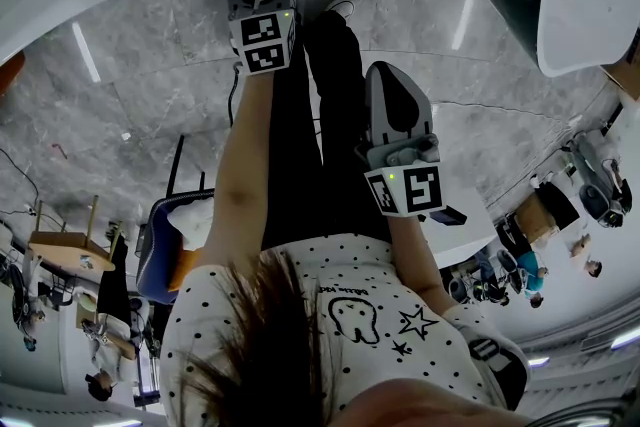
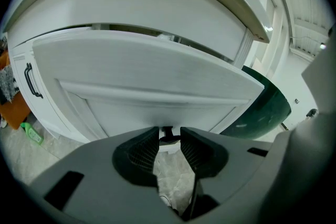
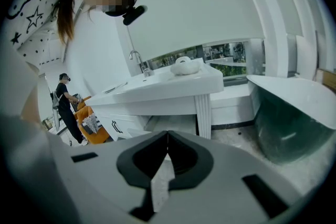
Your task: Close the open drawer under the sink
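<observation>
- The grey marbled floor fills most of the head view.
- A white sink cabinet stands over it. The right gripper view shows its tabletop, which carries a tap and a rounded white thing.
- A bathtub, dark green outside with a white rim, stands on the floor to the right of the cabinet.
- The person wears a white dotted shirt and black trousers and faces the cabinet.
- The drawer under the sink is pulled out. Its white panelled front stands out from the cabinet, with a dark gap along its top edge.
- The left gripper is held up close to the drawer front, jaws spread. The drawer's small dark handle sits in the gap at their tips. Whether the pads touch it cannot be told.
- The right gripper is held lower and further back, away from the cabinet. Its jaws are pressed together at the tips with nothing between them.
- Left of the drawer is a cabinet door with a black handle.
- In the background another person in dark clothes stands by something orange.
</observation>
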